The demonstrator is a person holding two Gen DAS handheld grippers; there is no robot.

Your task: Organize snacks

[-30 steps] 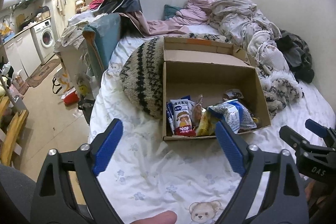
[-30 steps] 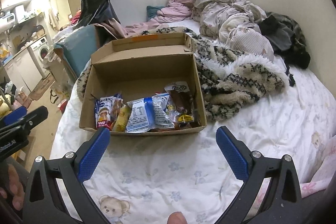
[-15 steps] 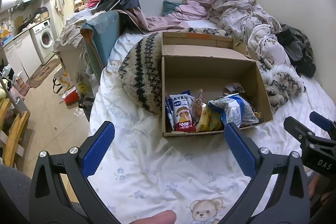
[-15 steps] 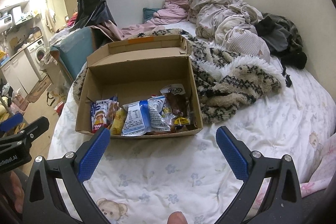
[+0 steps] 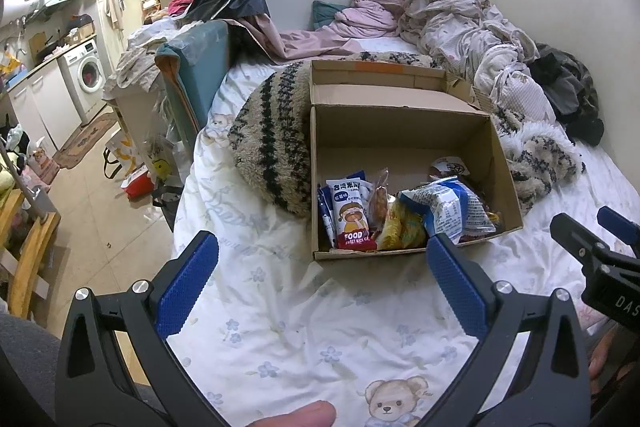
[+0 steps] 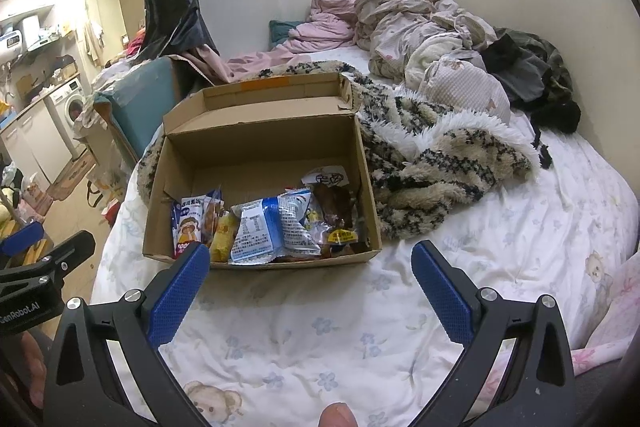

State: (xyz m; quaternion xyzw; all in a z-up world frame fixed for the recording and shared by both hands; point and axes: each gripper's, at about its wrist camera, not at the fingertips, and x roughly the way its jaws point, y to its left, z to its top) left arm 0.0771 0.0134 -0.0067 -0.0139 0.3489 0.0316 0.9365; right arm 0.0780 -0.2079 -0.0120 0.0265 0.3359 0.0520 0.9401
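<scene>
Left gripper [image 5: 322, 259] is hovering low over the bedsheet [image 5: 288, 339], jaws spread wide with nothing between them; they have just been opening. Right gripper [image 6: 310, 269] is hovering beside it over the same sheet, jaws also spread wide and empty. A fingertip [image 5: 296, 414] is showing at the bottom edge of each view.

Just past both grippers a cardboard box [image 6: 256, 143] is sitting open on the bed, lid flap folded back. The snacks are lying inside along its near wall: a rice cracker pack [image 5: 350, 215] standing at the left, a yellow packet [image 6: 222, 237] next to it, a blue and white bag [image 6: 272, 227] in the middle, brown wrapped pieces [image 6: 336, 215] at the right.

A fuzzy patterned blanket [image 6: 440, 159] is lying behind and beside the box, touching it. Crumpled bedding [image 6: 420, 27] is piling up by the far wall.
</scene>
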